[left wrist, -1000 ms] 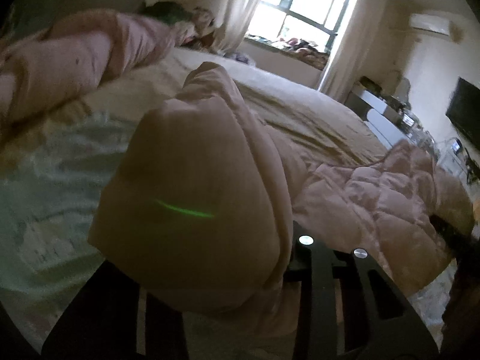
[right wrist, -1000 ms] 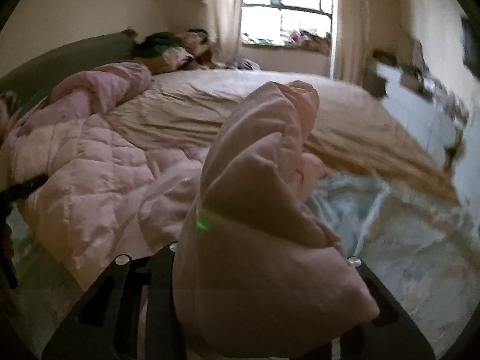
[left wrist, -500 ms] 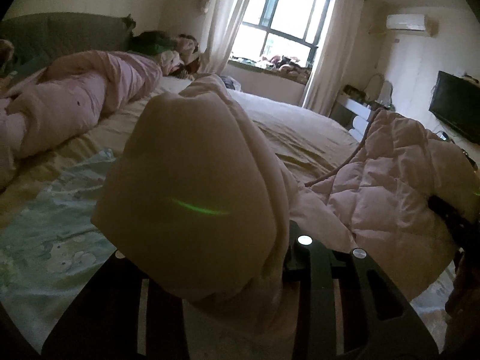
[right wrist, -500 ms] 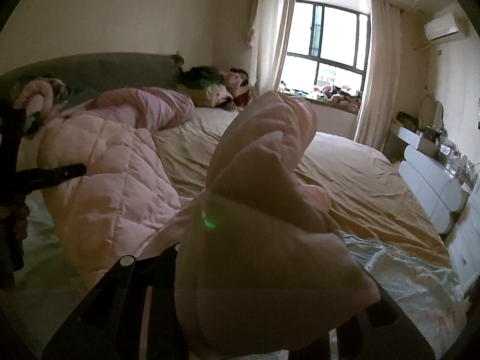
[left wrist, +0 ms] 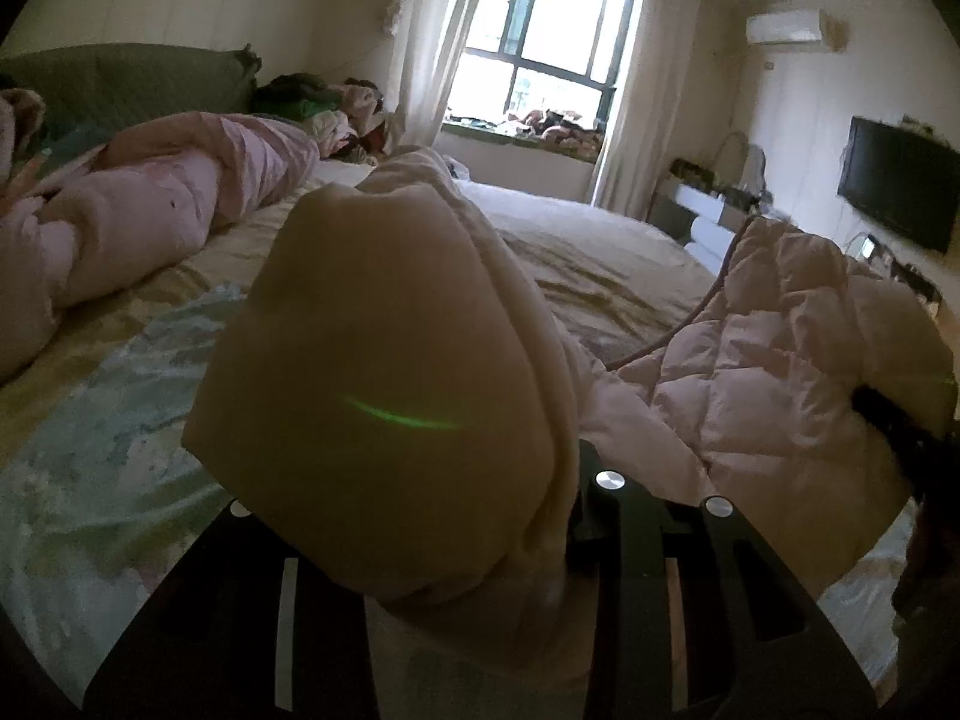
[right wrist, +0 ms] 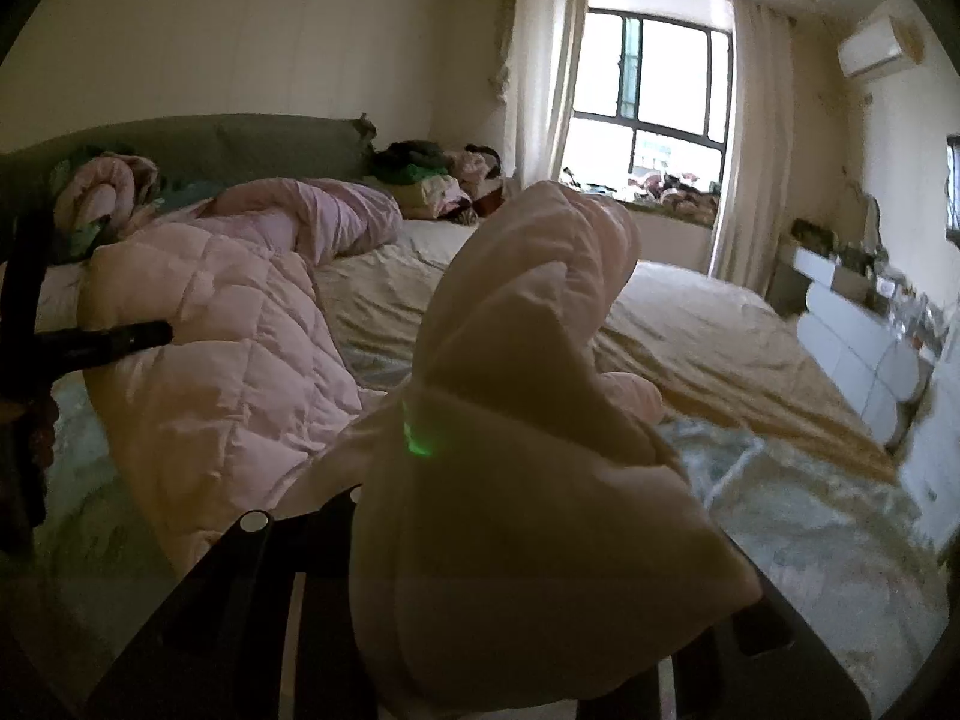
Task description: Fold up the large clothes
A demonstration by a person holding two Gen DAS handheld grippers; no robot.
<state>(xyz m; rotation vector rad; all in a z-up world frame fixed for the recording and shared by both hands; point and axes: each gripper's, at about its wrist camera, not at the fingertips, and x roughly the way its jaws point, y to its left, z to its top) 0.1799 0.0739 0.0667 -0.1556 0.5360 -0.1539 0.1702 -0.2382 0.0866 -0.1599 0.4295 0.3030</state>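
Pale pink quilted padded garment point(left wrist: 774, 360), puffy, stitched in diamond squares, soft and crumpled, hanging between two grippers above the near edge of the bed. One garment only, with two bunched ends. One end, a rounded cream-pink wad with smooth lining point(left wrist: 384, 384), bulging up out of the left gripper point(left wrist: 480, 546); jaws narrowed and clamped on the fabric, black flat fingers point(left wrist: 654, 570) either side, two silver screw heads on the right one. Other end, a folded, petal-shaped lump point(right wrist: 528, 420), pinched in the right gripper point(right wrist: 510, 588), jaws likewise narrow and pressed into the cloth. Green streak of light across each wad.

In the right wrist view, left gripper visible at the left edge as a dark bar point(right wrist: 102, 339) gripping the quilted panel, which drapes down from it toward the mattress. In the left wrist view, right gripper point(left wrist: 900, 438) dark at the right edge, with the panel sagging between. Both tools tilted slightly downward, held side by side, well apart, garment stretched slack between them.

Beneath: wide bed point(left wrist: 600, 264) with a wrinkled beige sheet, and a pale blue-green printed cover point(left wrist: 96, 420) along the near edge. Second pink padded heap point(right wrist: 312, 210), long and rumpled, near the head edge against the grey-green upholstered headboard point(right wrist: 240, 141). Pile of mixed clothes point(right wrist: 432, 177) at the far head corner. Beyond: one window point(right wrist: 654, 84) with two cream curtains, one white wall air conditioner point(left wrist: 786, 27), one black flat screen point(left wrist: 900, 183).
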